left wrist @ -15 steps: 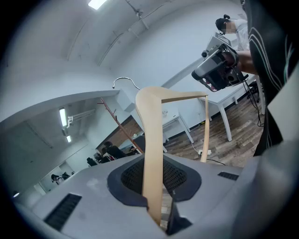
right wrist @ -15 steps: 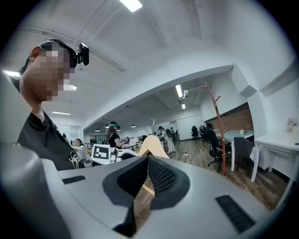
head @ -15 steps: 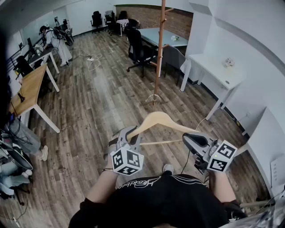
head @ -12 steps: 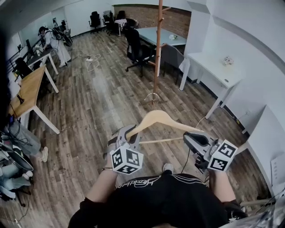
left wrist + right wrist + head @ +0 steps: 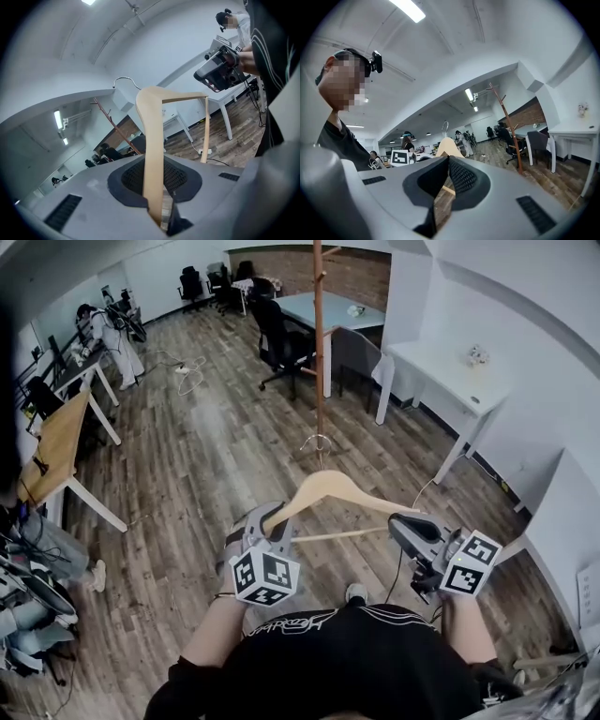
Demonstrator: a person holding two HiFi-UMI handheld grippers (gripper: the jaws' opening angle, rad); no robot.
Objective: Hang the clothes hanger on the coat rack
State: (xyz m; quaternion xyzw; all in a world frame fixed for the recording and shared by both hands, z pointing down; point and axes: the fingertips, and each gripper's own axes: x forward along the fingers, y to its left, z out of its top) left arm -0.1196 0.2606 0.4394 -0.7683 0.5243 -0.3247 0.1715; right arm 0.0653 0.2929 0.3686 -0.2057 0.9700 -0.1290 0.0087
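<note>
**Both ends of the hanger gripped, one by the left claw and one by the right claw, away from the coat rack**

In the head view the pale wooden hanger spans the space in front of the person's dark shirt, above the plank floor. Its apex points away from the body and its metal hook points toward the coat rack.

The left claw is clamped on the hanger's left arm. Its own view shows the wood running up from between the pads and bending at the apex, with the lower bar off to the right. The right claw shows there too, at the hanger's far corner.

The right claw's jaws stand narrow, the pads drawn together at their tips on the hanger's right end. Through the slit nearer the camera, the lower bar crosses over the floor.

The coat rack, a slim reddish-brown pole with short pegs, stands upright on the floor well beyond the hanger. In the head view the hook lines up with the pole's lower part, but it sits on no peg. A white surface and a black office chair stand near the rack.
</note>
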